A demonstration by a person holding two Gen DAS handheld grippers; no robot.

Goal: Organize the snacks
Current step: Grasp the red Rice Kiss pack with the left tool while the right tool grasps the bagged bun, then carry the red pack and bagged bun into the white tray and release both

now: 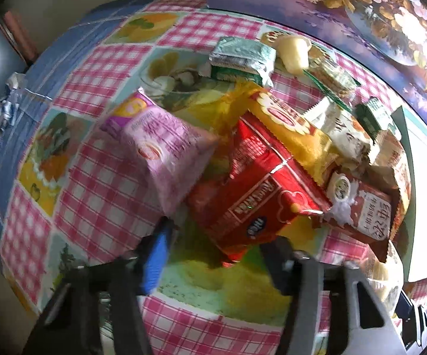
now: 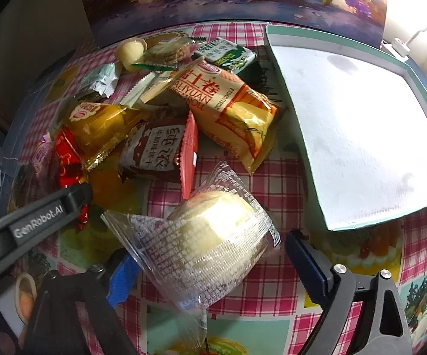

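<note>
Checked pink tablecloth (image 1: 101,195) with heaped snacks: left gripper (image 1: 216,254) clamped on red foil packet (image 1: 252,195), right gripper (image 2: 210,269) open astride clear-wrapped pale cake (image 2: 213,236); slick wrappers may slip.

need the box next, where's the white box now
In the right wrist view the white box lies empty at upper right on the tablecloth, just right of the yellow roll pack, below the flower picture.

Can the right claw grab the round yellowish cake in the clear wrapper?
Probably yes. The round yellowish cake in the clear plastic wrapper lies between the right claw's open fingers, with nothing lying on top.
</note>
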